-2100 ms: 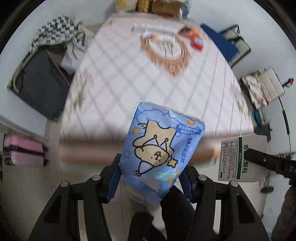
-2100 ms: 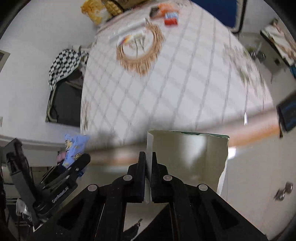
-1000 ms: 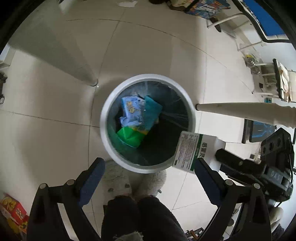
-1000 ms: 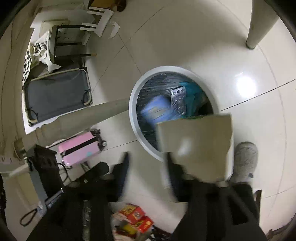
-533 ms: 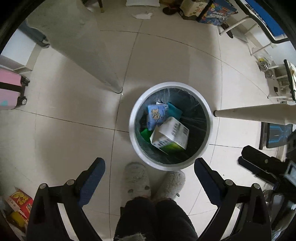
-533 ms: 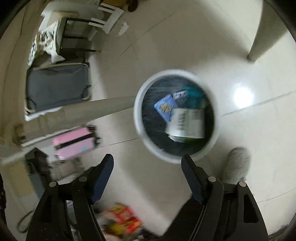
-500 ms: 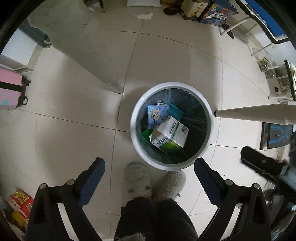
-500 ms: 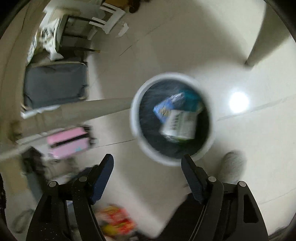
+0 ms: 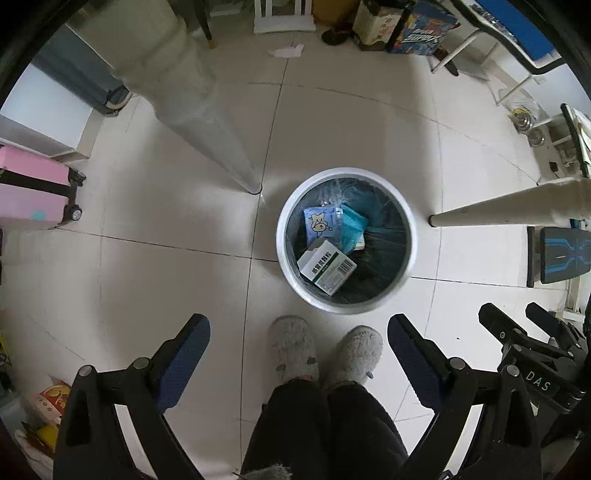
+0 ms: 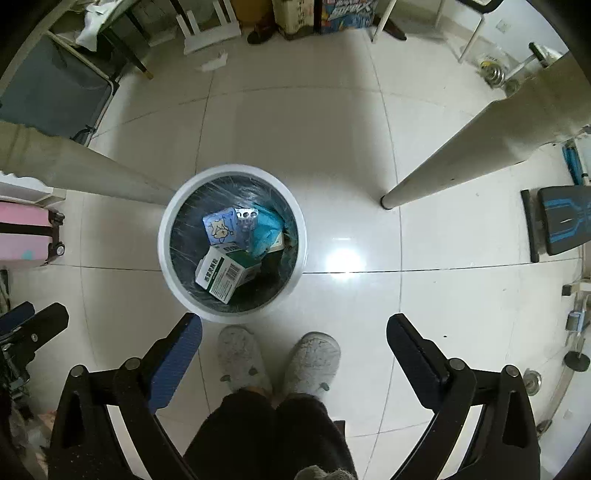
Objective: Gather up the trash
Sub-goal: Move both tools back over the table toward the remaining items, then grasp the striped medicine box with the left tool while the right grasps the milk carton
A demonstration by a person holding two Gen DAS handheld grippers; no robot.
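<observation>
A round white trash bin (image 9: 404, 221) with a dark liner stands on the tiled floor, also in the right wrist view as the bin (image 10: 162, 236). Inside lie a white and green medicine box (image 9: 327, 271), a blue cartoon packet (image 9: 320, 223) and a teal wrapper (image 9: 352, 229); the right wrist view shows the box (image 10: 221, 275) and packet (image 10: 221, 229) too. My left gripper (image 9: 299, 336) points straight down, open and empty, high above the floor near the bin. My right gripper (image 10: 294, 334) also points down, its jaws opening wide with nothing between them.
A person's grey slippers (image 9: 291, 347) stand just in front of the bin. Two pale table legs (image 9: 207, 125) (image 9: 509, 210) slant beside it. A pink suitcase (image 9: 33, 188) is at the left, a dark blue bench (image 9: 561, 254) at the right, boxes (image 9: 413, 22) along the far wall.
The medicine box left my right gripper and dropped into the bin; the right jaws spread wide. Both grippers rose, so the bin looks smaller and farther.
</observation>
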